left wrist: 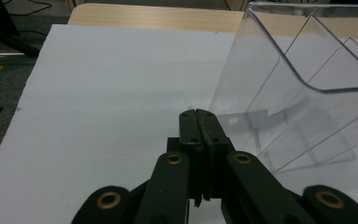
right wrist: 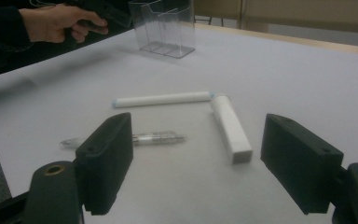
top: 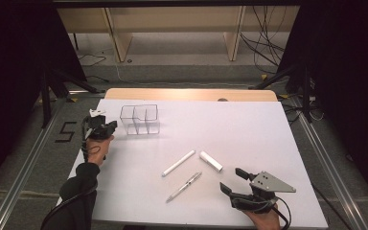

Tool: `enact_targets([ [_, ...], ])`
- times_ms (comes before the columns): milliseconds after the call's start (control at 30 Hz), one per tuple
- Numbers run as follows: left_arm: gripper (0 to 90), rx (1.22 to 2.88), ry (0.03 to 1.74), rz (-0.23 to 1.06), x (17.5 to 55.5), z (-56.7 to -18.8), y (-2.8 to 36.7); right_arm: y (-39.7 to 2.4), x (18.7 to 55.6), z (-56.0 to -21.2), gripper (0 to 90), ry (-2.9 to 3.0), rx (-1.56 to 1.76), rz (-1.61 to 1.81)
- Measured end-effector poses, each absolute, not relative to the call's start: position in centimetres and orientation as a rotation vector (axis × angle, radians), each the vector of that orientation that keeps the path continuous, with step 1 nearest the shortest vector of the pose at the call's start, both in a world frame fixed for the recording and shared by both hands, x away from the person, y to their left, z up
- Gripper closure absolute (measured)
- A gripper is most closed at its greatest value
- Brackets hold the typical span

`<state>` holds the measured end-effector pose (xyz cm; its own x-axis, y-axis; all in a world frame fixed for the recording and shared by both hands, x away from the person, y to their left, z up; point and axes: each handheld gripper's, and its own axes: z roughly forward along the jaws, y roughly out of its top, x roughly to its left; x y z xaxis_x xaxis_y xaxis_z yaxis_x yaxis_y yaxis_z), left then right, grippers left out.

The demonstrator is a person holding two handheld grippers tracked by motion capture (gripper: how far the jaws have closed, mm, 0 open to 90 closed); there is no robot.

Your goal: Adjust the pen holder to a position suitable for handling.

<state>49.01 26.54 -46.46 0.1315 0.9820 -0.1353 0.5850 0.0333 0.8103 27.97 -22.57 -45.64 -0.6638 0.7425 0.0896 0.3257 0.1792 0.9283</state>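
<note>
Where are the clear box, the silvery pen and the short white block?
Clear box (top: 140, 119), high view, front wall.
Silvery pen (top: 184, 186), high view, mid-barrel.
Short white block (right wrist: 230, 127), right gripper view, top face.

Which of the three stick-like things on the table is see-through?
The clear pen, lying nearest the person, left of the right gripper. The long white stick and the short white block beyond it are both opaque.

The surface (top: 249, 129) is white, with a bare wooden strip along its far edge. A clear plastic organiser (top: 140, 119) with compartments stands near the far left corner. Toward the near middle lie a long white tube (top: 178, 163), a shorter white stick (top: 211, 161) just beside it, and a clear pen (top: 184, 186).
</note>
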Motion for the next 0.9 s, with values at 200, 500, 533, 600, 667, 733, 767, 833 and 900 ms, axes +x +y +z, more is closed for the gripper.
enact_targets([
  [200, 89.4, 1.645, 1.54, 0.642, 49.7, -46.6, 26.3, -22.6, 28.0, -45.7, 26.0, 2.082, 1.006, 1.485],
  [500, 89.5, 1.651, 1.522, 0.616, 50.5, -46.4, 25.4, -22.6, 28.0, -45.7, 26.0, 2.082, 1.006, 1.49],
  [533, 89.5, 1.652, 1.521, 0.611, 50.6, -46.4, 25.5, -22.6, 28.0, -45.7, 26.0, 2.081, 1.007, 1.493],
  [600, 89.5, 1.652, 1.522, 0.613, 50.7, -46.3, 25.5, -22.6, 28.0, -45.7, 26.0, 2.081, 1.008, 1.494],
  [667, 89.5, 1.649, 1.523, 0.612, 51.1, -46.3, 25.3, -22.5, 28.1, -45.8, 26.0, 2.089, 1.007, 1.494],
  [733, 89.6, 1.652, 1.521, 0.612, 51.2, -46.2, 25.1, -22.5, 28.1, -45.8, 26.0, 2.092, 1.007, 1.492],
  [767, 89.6, 1.658, 1.516, 0.611, 51.4, -46.1, 24.7, -22.5, 28.2, -45.8, 26.0, 2.095, 1.007, 1.494],
  [833, 89.6, 1.658, 1.509, 0.609, 51.7, -46.0, 24.2, -22.5, 28.2, -45.8, 26.0, 2.096, 1.004, 1.491],
  [900, 89.6, 1.663, 1.5, 0.609, 51.9, -46.0, 23.6, -22.5, 28.2, -45.8, 26.0, 2.093, 1.003, 1.493],
])
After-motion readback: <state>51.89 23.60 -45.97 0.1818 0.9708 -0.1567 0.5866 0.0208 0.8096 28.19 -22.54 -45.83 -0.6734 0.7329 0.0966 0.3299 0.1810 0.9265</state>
